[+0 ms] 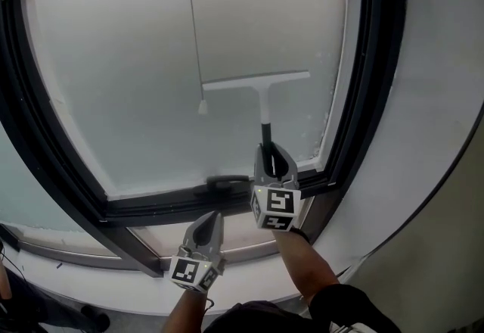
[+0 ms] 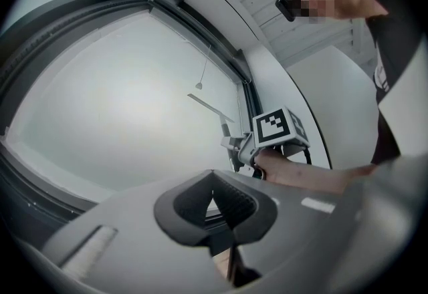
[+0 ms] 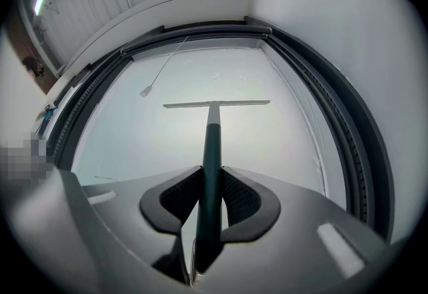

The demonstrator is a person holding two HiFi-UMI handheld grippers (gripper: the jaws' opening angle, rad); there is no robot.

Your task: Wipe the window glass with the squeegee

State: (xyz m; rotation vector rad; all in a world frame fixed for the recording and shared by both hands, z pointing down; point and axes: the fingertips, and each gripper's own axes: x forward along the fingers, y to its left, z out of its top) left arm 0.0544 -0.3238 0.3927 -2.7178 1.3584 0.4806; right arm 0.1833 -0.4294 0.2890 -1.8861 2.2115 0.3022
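Window glass (image 1: 128, 59) fills the background. Right gripper (image 1: 274, 156) fingers clamp the squeegee (image 1: 264, 106) handle, blade raised against the pane (wiping position). Left gripper (image 1: 208, 224) hangs low with its fingers together and empty.

The window glass (image 1: 151, 59) is smooth, with an even milky, matt haze over the whole pane. The window frame (image 1: 372, 59) is dark and smooth with a low sheen, and looks like metal. The squeegee (image 1: 262, 89) has a white, matt, plastic-looking head and a dark glossy handle. The right gripper (image 3: 212, 176) and left gripper (image 2: 215, 179) have grey matt moulded shells. Their pads (image 3: 244, 200) are black and finely ribbed. Each marker cube (image 1: 274, 205) carries matt black-and-white print.
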